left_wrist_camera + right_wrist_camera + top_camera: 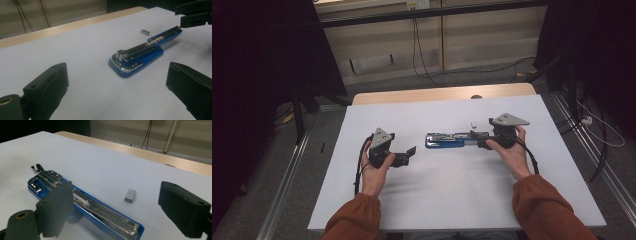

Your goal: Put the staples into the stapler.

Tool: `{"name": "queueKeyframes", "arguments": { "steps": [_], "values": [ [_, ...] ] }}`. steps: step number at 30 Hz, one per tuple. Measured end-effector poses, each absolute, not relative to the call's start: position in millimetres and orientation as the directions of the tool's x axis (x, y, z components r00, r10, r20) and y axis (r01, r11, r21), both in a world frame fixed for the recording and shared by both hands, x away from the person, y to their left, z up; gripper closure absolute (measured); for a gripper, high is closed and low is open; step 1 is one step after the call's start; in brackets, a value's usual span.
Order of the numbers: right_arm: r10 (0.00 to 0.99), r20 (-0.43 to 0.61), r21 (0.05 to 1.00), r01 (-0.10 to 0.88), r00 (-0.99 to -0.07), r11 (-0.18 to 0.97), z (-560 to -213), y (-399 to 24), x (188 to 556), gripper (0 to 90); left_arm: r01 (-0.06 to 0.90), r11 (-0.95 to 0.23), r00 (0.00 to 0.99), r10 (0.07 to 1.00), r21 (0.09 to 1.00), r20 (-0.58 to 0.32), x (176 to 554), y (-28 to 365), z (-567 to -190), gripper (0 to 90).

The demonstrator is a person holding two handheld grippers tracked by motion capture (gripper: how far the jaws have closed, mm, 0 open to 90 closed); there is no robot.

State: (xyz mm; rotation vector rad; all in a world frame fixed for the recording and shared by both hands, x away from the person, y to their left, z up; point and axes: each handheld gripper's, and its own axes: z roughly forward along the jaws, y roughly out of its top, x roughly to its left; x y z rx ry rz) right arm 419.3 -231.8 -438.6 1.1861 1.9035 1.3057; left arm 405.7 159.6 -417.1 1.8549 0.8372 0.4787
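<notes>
From the high view, a blue stapler with its metal staple channel swung open [446, 139] lies lengthwise near the middle of the white table [447, 195]. The left gripper [411, 151] sits to its left, well apart from it, held in the person's left hand [374, 167] with its jaws spread and nothing between them. The right gripper [478, 138] is at the stapler's right end, held in the right hand [512, 152]; a small grey block of staples [473, 123] rests just beyond it.

In the left gripper view, the two black jaws stand wide apart over bare table — released, gripping nothing. The stapler [136, 57] lies ahead between them, and the staple block [144, 32] lies behind it.

In the right gripper view, the jaws are spread wide too; the left one overlaps the stapler's [82, 205] side, though contact cannot be judged, and the other stands clear beyond the staple block [130, 195].
</notes>
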Motion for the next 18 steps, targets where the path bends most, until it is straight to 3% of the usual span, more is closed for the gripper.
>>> {"name": "queueKeyframes", "arguments": {
  "steps": [18],
  "values": [
    [0.874, 0.08, 0.921, 0.37, -0.48, 0.119, -426.6, -233.8, 427.8, 16.6, 0.311, -0.218, 0.646, 0.762, 0.925, -0.037, 368.0, 184.9, -414.8, 3.4]
  ]
}}
